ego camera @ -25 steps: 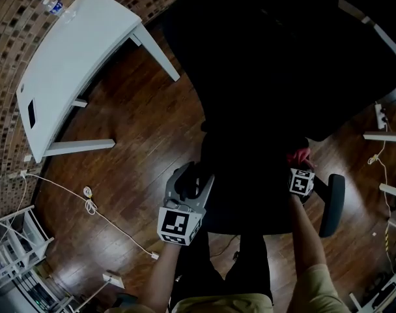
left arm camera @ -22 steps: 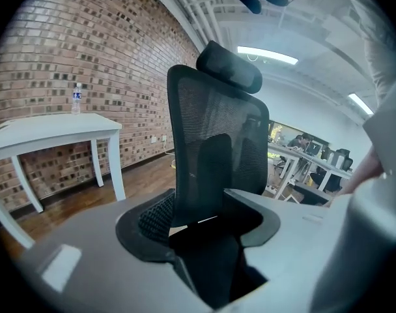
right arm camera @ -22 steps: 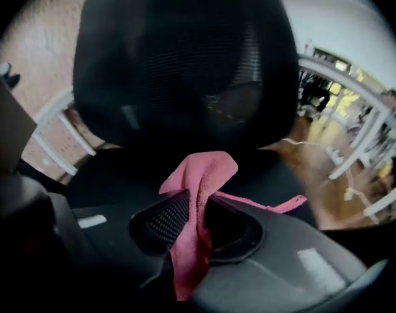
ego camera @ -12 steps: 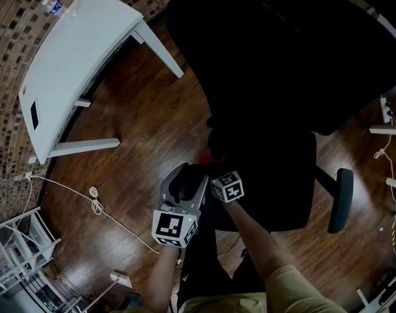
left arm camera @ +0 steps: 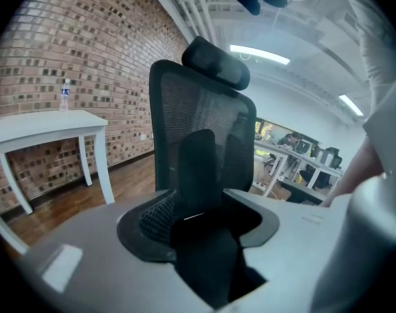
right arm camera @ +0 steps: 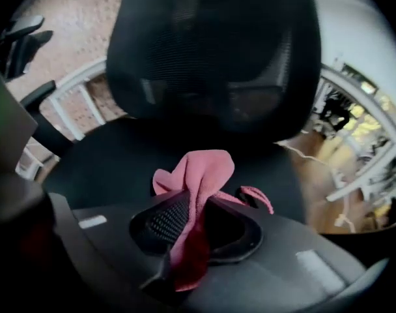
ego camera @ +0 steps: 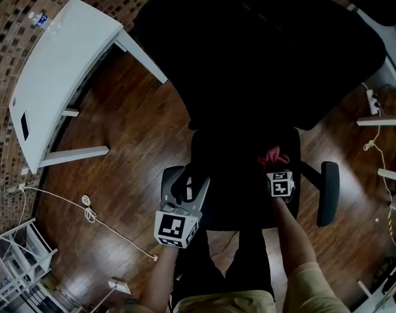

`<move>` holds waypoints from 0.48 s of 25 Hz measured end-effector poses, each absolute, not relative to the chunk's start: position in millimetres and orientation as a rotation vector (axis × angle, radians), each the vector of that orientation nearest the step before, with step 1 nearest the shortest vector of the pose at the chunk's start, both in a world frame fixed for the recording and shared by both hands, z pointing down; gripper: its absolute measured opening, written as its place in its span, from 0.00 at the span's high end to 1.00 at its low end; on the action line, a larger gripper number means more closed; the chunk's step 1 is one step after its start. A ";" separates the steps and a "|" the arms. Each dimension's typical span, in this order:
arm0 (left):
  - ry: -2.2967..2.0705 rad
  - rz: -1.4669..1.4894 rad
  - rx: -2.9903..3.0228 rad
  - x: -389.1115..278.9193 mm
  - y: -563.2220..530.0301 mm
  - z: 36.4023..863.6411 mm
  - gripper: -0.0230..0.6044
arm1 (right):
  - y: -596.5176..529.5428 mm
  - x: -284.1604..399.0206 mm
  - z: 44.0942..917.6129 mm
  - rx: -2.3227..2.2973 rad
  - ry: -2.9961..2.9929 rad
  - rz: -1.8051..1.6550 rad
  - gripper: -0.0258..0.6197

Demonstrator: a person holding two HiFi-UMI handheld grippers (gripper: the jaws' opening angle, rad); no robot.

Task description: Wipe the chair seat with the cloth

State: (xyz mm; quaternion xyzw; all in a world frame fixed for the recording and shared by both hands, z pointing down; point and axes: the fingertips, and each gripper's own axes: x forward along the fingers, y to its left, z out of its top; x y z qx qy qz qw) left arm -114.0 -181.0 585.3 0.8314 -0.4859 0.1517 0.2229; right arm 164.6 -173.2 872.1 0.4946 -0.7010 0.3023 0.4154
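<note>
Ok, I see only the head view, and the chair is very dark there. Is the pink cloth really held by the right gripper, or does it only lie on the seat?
Observer: It is held. The right gripper view shows the right gripper shut on the pink cloth, and the free end is bunched ahead of the jaws, over the seat.
Operator: And the left gripper, does it hold something?
Observer: No. The left gripper view shows the left gripper shut with nothing between its jaws.
Operator: Where does it point?
Observer: At the chair's mesh backrest, which has a headrest on top.
</note>
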 end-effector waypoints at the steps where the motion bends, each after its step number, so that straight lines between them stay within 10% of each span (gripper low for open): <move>1: -1.336 0.420 2.297 -111.2 -180.7 585.1 0.65 | -174.2 192.7 867.0 1.281 -1.703 0.733 0.84; 12: -1.346 0.407 2.304 -102.7 -165.0 579.0 0.65 | -161.2 210.9 856.9 1.556 -1.593 1.025 0.84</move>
